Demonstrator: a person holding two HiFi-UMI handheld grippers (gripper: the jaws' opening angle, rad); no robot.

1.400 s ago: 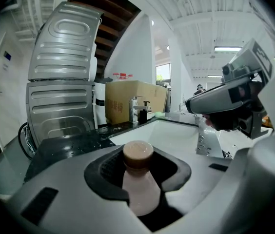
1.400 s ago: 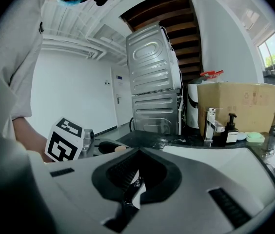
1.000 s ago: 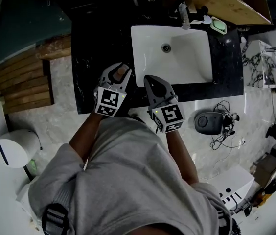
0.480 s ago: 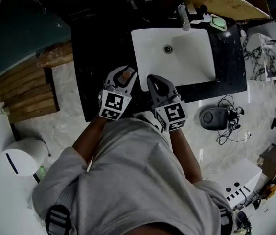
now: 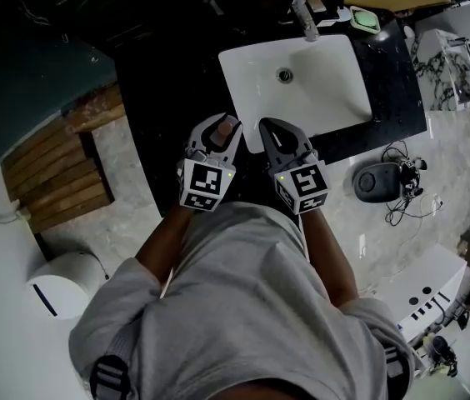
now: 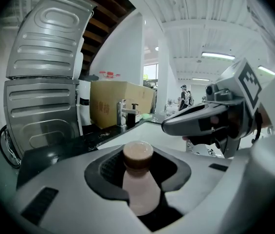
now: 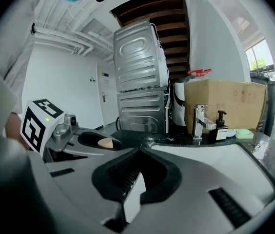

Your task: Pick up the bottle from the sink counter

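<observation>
The left gripper is closed on a small pale bottle with a brown cap. Its jaws press the bottle from both sides, and the cap faces up. In the head view the bottle sits over the black bench, at about 7 o'clock from the white sink. Whether its base touches the bench cannot be told. Just beside it at 3 o'clock is the right gripper, its jaws brought together with nothing between them and its tip at the sink's near rim. A chrome tap stands at the sink's 12 o'clock, with a green bar of soap at 1 o'clock. In the right gripper view a dark pump dispenser stands just beside the tap, with a cardboard box behind both.
</observation>
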